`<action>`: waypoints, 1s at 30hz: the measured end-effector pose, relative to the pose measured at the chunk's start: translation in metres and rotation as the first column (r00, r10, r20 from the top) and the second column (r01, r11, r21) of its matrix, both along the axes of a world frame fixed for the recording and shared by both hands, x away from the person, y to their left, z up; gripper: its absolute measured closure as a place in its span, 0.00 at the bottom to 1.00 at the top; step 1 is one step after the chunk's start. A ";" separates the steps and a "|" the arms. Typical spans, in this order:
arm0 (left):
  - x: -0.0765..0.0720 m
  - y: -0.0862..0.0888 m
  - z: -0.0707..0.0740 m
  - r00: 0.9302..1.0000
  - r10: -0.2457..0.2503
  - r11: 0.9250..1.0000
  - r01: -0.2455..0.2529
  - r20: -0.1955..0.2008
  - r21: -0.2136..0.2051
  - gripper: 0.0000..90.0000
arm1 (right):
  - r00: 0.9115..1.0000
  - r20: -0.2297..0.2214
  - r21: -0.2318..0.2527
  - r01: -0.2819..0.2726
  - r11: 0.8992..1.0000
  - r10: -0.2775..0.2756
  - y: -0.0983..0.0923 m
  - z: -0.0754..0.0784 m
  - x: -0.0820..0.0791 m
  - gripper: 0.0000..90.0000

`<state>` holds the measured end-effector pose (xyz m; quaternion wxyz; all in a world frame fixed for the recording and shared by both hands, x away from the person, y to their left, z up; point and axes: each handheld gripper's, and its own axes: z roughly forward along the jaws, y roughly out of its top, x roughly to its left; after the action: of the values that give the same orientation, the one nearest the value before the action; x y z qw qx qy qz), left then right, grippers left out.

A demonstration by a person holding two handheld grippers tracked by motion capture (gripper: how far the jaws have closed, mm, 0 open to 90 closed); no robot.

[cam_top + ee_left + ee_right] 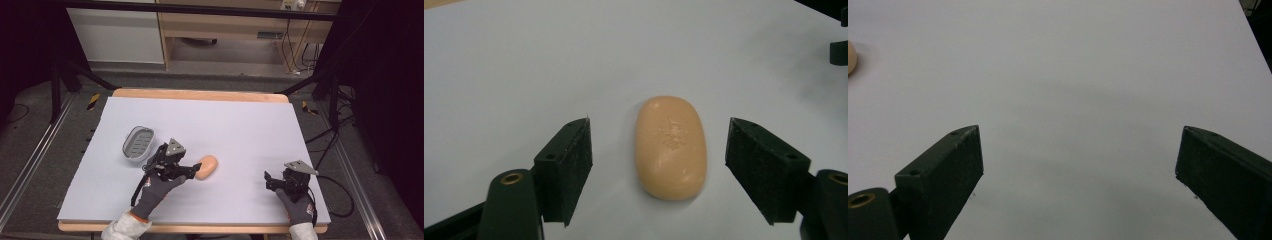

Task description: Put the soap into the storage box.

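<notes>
On wood-edged table (200,94): pale grey mat (240,130).

Peach-orange oval bar of soap (671,147): matt, waxy-looking skin, mostly smooth, with a small cracked, pitted patch near the middle and a few pale nicks. Pale lilac-grey table cover (240,125): flat, matt, no weave visible, faintly smudged in places. Light wooden table edge (200,94) shows beyond it, smooth with a dull sheen. Grey oval slotted soap dish (138,142): looks like moulded plastic, matt. Left gripper (659,167): black jaw pads rough and grainy, dull, with brass-coloured metal inserts behind. Right gripper (1078,170): pads equally dark, matt, finely textured. Grey knit gloves on both hands, cloth, with white fabric sleeves.
</notes>
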<state>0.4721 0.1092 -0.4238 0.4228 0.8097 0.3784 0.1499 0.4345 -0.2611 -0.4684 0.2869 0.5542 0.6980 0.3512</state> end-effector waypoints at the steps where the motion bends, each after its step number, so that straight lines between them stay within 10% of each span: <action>1: 0.001 -0.002 -0.001 1.000 -0.003 1.000 0.003 -0.004 0.003 0.29 | 1.000 0.000 0.000 0.000 1.000 0.000 0.000 0.000 0.000 0.06; 30: 0.021 -0.039 -0.027 0.997 -0.036 0.990 0.045 -0.073 0.131 0.25 | 1.000 -0.012 -0.004 -0.011 1.000 0.011 0.000 -0.001 0.001 0.06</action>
<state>0.4932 0.0706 -0.4504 0.3573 0.8483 0.3658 0.1375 0.4354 -0.2610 -0.4692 0.2818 0.5520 0.7033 0.3482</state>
